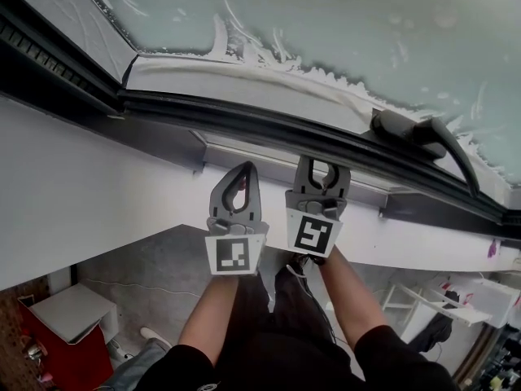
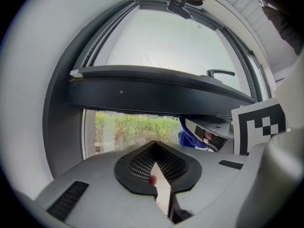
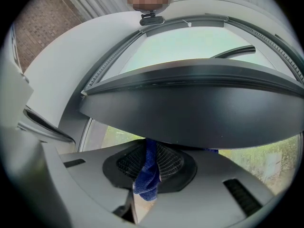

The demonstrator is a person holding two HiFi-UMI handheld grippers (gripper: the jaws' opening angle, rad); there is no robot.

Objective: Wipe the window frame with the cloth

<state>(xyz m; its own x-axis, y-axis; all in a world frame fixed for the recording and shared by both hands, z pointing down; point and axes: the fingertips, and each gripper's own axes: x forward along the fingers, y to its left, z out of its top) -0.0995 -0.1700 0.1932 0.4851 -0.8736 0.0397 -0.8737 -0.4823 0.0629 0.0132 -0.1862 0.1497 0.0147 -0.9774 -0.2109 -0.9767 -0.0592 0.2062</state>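
Observation:
The dark window frame [image 1: 269, 129] crosses the head view on a slant, and both grippers are held up just below it. My right gripper [image 1: 320, 169] is shut on a blue cloth [image 3: 148, 172], which hangs as a crumpled strip between its pads, right under the dark sash [image 3: 190, 108]. From the left gripper view a bit of the same cloth [image 2: 189, 136] shows at the right, beside the right gripper's marker cube [image 2: 259, 125]. My left gripper [image 1: 245, 173] is shut with nothing in it, its tips [image 2: 154, 151] meeting below the sash [image 2: 152, 91]. In the head view the cloth is hidden.
A black window handle [image 1: 427, 133] sticks out of the frame to the right of the grippers. The pane [image 1: 342, 23] is tilted inwards at the top. A white sill or wall ledge [image 1: 73, 194] runs below the frame. Greenery [image 2: 133, 127] shows through the gap.

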